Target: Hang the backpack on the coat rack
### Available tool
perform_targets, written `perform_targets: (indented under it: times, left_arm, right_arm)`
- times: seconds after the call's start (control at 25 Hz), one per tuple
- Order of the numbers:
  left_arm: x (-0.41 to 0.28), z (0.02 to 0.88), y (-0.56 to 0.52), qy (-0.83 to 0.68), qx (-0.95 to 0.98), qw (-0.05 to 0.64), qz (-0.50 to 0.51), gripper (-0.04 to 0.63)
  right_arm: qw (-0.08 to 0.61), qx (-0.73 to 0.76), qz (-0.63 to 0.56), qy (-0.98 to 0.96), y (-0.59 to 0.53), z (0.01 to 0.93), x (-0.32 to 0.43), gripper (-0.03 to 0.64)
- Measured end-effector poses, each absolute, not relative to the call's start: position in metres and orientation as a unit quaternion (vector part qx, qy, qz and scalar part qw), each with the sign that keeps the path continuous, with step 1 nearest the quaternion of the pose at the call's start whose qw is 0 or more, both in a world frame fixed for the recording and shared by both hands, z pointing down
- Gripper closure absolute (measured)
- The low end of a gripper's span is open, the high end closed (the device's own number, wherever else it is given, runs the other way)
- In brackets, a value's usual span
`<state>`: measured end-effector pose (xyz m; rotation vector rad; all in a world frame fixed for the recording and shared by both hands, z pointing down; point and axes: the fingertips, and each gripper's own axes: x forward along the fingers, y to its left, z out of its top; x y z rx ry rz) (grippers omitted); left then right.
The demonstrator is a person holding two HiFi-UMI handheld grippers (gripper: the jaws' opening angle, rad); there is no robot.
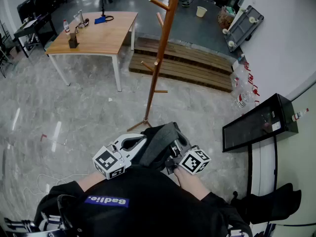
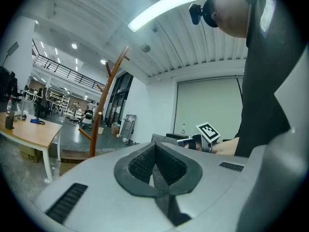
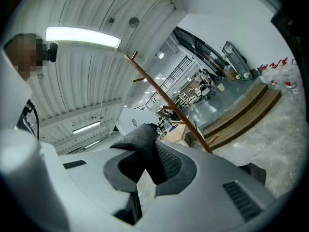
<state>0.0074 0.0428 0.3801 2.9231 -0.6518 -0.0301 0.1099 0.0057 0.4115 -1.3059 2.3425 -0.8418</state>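
Jaws of left gripper (image 2: 155,177), right gripper (image 3: 145,170), each clamping backpack (image 1: 160,141)

One backpack (image 1: 160,141), one coat rack (image 1: 161,48), two grippers (image 1: 134,142) (image 1: 174,151), one wooden table (image 1: 106,33), one black cabinet (image 1: 256,123), one bucket (image 1: 201,11)

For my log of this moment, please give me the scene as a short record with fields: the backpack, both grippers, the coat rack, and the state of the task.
backpack: dark grey, held close in front of the person
left gripper: shut on a thin strap of the backpack
right gripper: shut on thick grey fabric of the backpack
coat rack: wooden, upright on the floor ahead, pegs bare
table: wooden, left of the coat rack, small things on it
task state: backpack not yet hung
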Motion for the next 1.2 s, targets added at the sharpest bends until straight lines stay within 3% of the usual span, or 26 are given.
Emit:
perform_targets:
  times: [1.2]
  left_arm:
    - [-0.043,0.384,0.034,-0.222,0.971,0.087,-0.031,0.586]
  right_arm:
    - [0.133,-0.524,-0.268,0.798,-0.029,0.422,0.115,0.586]
